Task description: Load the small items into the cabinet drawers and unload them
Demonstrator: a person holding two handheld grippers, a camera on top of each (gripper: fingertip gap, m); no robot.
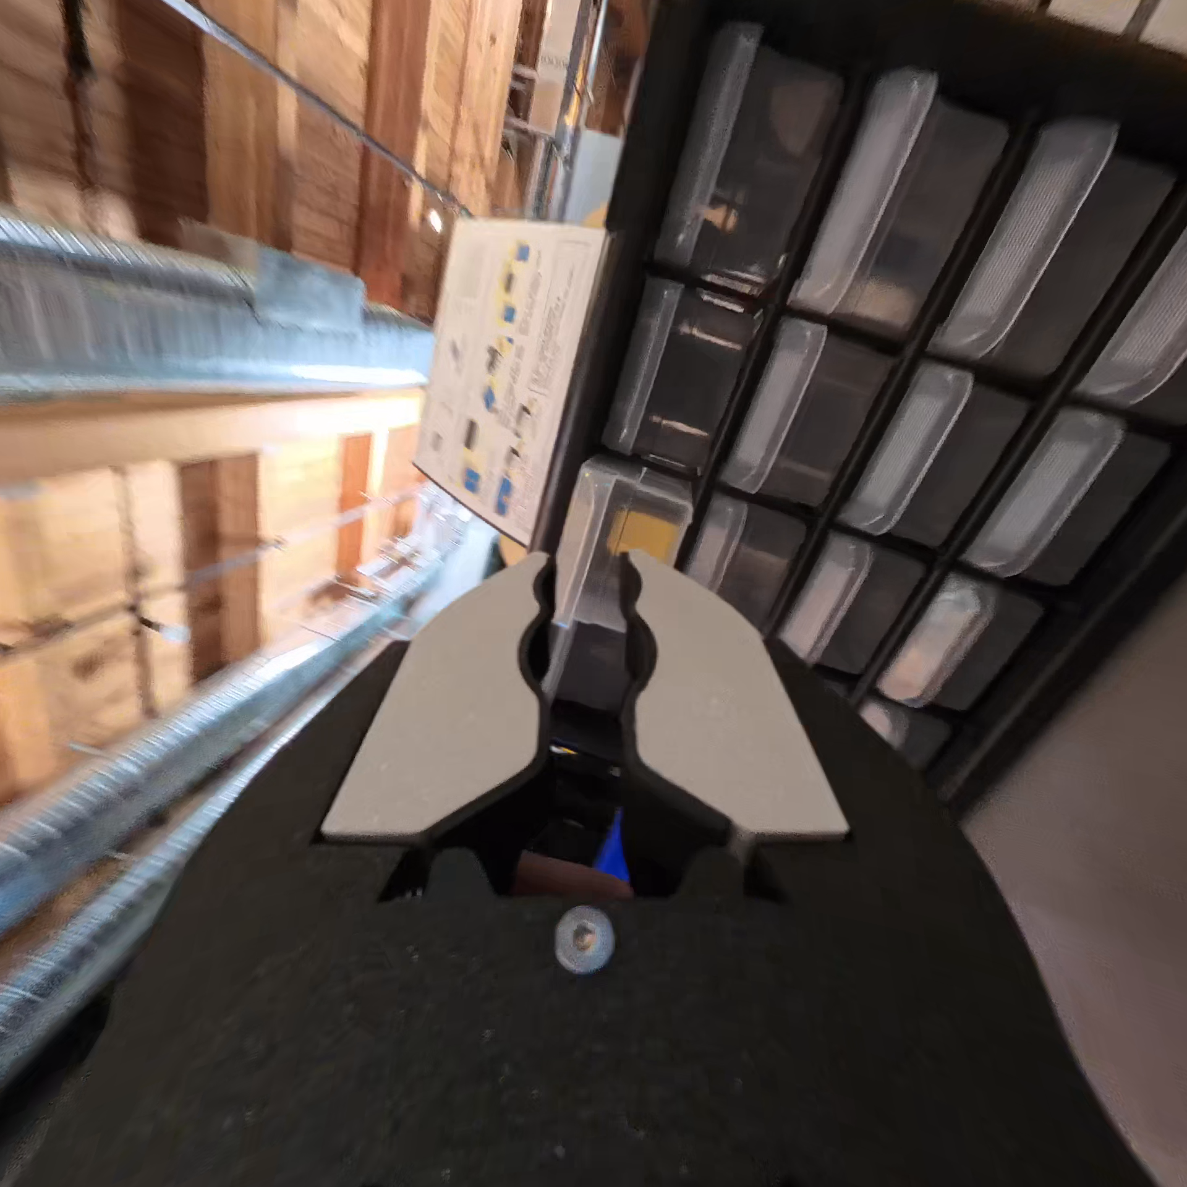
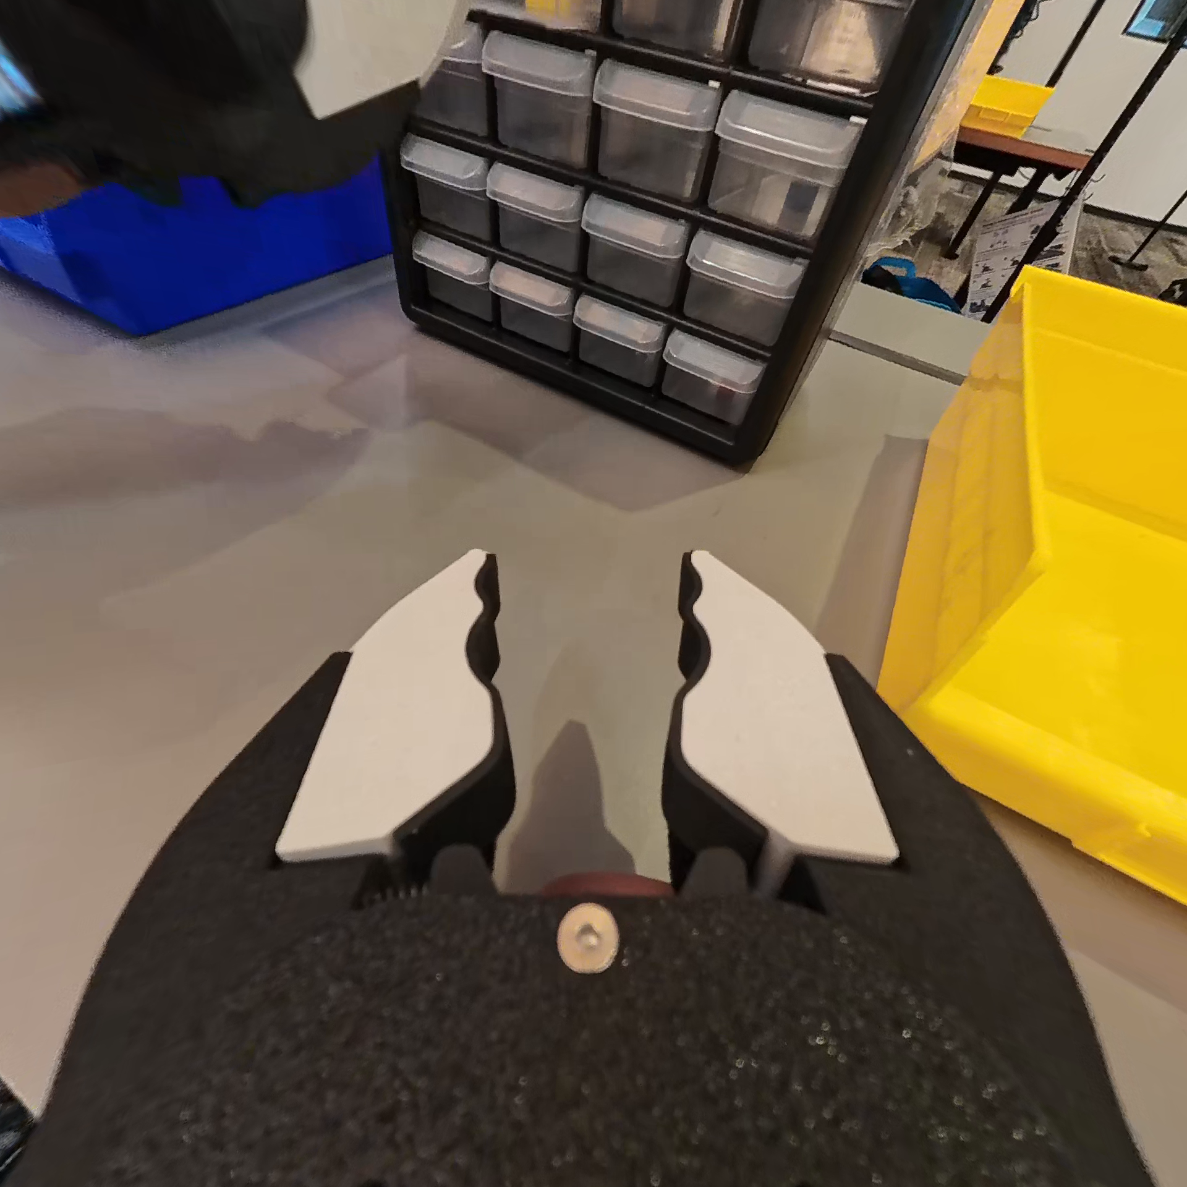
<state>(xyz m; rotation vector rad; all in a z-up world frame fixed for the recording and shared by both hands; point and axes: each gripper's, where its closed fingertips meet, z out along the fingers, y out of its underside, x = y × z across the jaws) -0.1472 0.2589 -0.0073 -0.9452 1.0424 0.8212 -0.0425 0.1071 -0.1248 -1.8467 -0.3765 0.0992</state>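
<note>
A black cabinet (image 1: 899, 350) with many clear small drawers fills the right of the tilted left wrist view. One clear drawer (image 1: 620, 514) at its edge is pulled out and holds something yellow. My left gripper (image 1: 588, 565) is closed on this drawer's front lip, which runs between the fingers. In the right wrist view the cabinet (image 2: 835, 308) stands on the grey table (image 2: 257, 514). My right gripper (image 2: 588, 565) is open and empty above the table, well in front of the cabinet. The left gripper (image 2: 193, 83) shows as a dark blur at the cabinet's upper left.
A blue bin (image 2: 193, 257) sits left of the cabinet. A large yellow bin (image 2: 1060, 578) sits at the right, close to my right gripper. A printed sheet (image 1: 507, 366) stands beside the cabinet. A smaller yellow bin (image 2: 1008, 103) is on a far table.
</note>
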